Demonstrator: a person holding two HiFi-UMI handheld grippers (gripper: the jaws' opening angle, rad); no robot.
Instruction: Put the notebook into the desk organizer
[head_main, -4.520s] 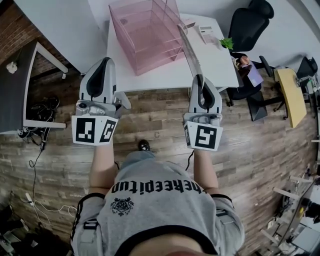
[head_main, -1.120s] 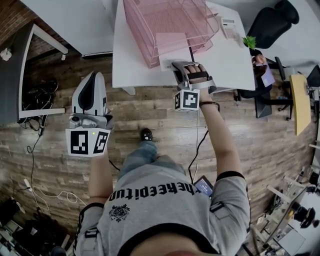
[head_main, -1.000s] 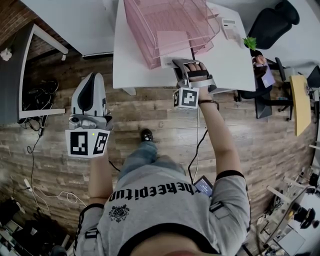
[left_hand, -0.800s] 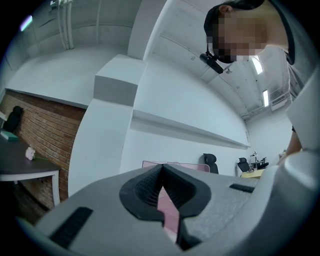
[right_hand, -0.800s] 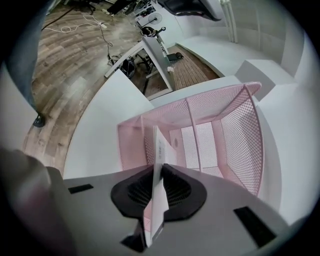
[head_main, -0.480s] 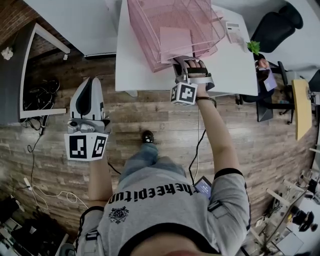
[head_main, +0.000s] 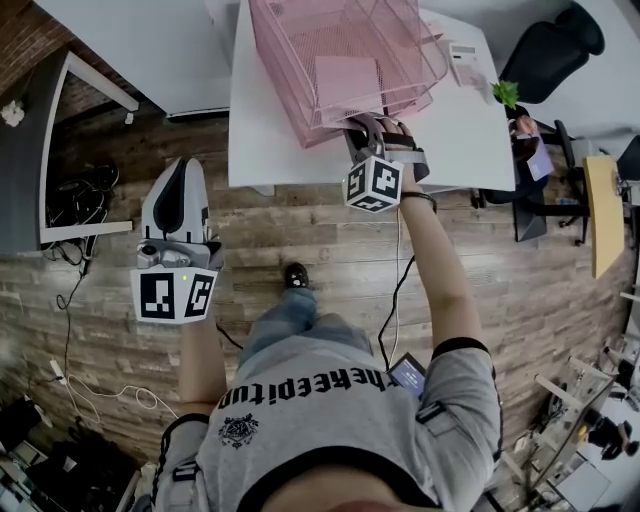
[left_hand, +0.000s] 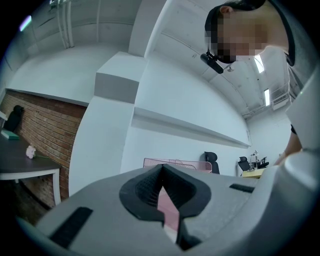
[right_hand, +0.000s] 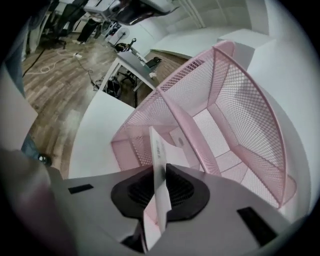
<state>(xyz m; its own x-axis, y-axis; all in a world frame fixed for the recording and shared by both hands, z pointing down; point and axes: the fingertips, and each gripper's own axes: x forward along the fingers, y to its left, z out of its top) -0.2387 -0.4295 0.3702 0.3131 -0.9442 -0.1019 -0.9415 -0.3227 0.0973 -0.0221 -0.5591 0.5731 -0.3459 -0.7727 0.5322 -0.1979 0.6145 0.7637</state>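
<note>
Your R gripper (right_hand: 159, 189) is clamped on the thin edge of the notebook (right_hand: 158, 150), seen edge-on btwn the pads. The notebook's far end pokes into the open front of the pink mesh desk organizer (head_main: 300, 45), which sits on the white desk (head_main: 465, 135). Your L gripper (head_main: 183, 170) hangs over the wood floor (head_main: 300, 230), well apart from the desk, jaws together w/ nothing btwn them.

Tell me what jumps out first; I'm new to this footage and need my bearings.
A pink mesh desk organizer stands on the white table at the top of the head view. The right gripper is at its front, shut on a thin notebook. The left gripper hangs shut and empty over the wooden floor.
</note>
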